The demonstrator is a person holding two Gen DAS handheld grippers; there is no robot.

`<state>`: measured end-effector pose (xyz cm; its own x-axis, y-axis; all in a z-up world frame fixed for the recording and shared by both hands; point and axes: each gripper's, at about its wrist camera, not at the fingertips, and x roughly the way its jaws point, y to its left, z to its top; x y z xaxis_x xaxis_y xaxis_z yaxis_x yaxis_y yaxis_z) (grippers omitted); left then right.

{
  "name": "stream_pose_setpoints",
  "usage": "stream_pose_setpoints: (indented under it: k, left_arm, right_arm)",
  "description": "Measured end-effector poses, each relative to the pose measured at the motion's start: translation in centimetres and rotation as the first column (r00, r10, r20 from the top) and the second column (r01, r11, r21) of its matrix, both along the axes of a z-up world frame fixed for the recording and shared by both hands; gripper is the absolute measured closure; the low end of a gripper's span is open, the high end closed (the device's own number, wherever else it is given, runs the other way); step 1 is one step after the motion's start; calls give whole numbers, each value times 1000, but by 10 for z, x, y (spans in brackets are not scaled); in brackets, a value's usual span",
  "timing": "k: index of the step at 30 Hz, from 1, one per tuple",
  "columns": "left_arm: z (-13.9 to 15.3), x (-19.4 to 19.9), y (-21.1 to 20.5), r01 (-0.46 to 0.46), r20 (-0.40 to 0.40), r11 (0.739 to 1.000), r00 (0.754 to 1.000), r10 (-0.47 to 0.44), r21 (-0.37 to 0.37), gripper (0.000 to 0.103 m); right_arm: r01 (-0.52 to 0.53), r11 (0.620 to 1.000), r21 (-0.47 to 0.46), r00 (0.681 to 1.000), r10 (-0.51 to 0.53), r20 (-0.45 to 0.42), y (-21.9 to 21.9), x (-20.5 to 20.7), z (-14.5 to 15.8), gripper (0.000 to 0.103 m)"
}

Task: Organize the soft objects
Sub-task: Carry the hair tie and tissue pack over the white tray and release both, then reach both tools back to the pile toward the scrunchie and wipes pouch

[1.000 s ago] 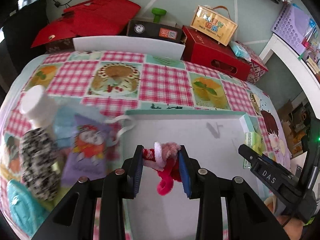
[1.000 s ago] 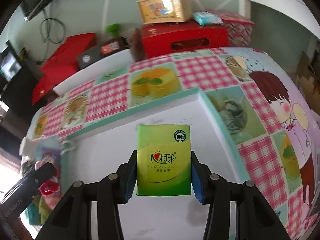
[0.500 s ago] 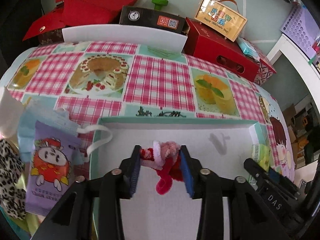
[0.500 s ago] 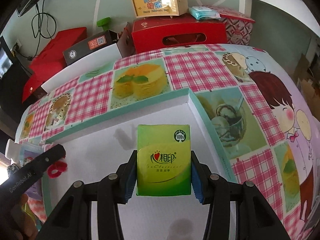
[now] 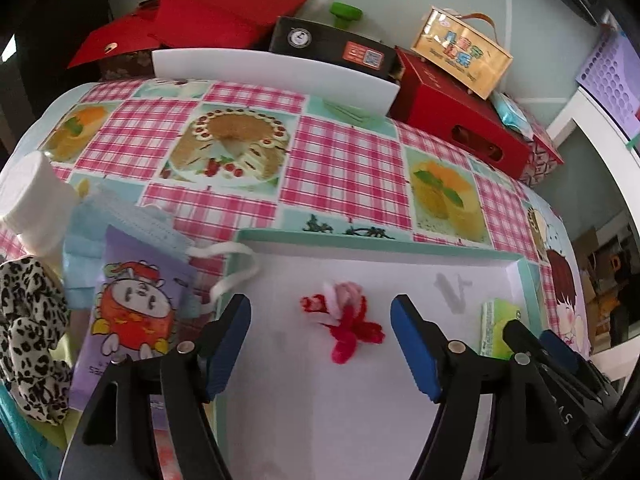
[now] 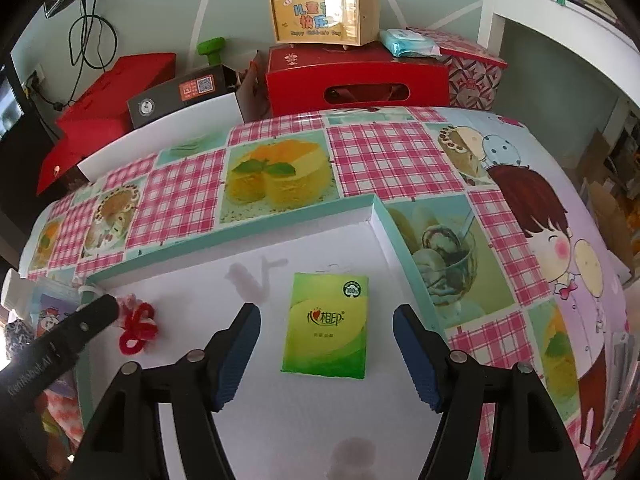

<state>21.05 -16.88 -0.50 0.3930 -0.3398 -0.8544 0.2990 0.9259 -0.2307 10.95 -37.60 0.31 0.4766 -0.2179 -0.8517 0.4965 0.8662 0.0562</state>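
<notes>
- The left gripper (image 5: 320, 336) is seen with its fingers spread wide, just opened; the red-and-pink yarn toy (image 5: 344, 320) lies released between them, untouched.
- The right gripper (image 6: 326, 344) has likewise just been opened, and the green tissue pack (image 6: 326, 326) rests free between its fingers.
- Both are laid inside the white tray (image 6: 376, 216) on the desk (image 6: 384, 152).
- Placing appears finished; the face mask (image 5: 116, 216) and purple packet (image 5: 132, 308) beside the tray are judged next, which calls for withdrawal first.
</notes>
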Motion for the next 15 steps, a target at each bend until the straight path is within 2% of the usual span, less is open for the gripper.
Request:
stream_pose_setpoints:
  k: [2, 3, 4, 11, 15]
  left_arm:
    - [-1, 2, 2, -15, 5, 1000, 1000, 15, 10, 11]
    - [-1, 3, 4, -24, 9, 1000, 1000, 24, 10, 3]
    - [-1, 3, 6, -34, 16, 999, 999, 34, 7, 3]
    - [5, 4, 9, -52, 50, 998, 997, 51, 18, 3]
    - [5, 4, 10, -53, 37, 999, 998, 52, 13, 3]
  right_arm:
    - [8, 1000, -6, 1000, -8, 3, 0, -1, 2, 21]
    - [12, 1000, -8, 1000, -12, 10, 1, -2, 4, 9]
    - [13, 1000, -9, 1000, -13, 14, 1, -2, 5, 0]
    - [-21, 999, -27, 1000, 22, 11, 7, 1, 9, 0]
    - [-35, 998, -44, 999, 34, -9, 11, 3, 6, 0]
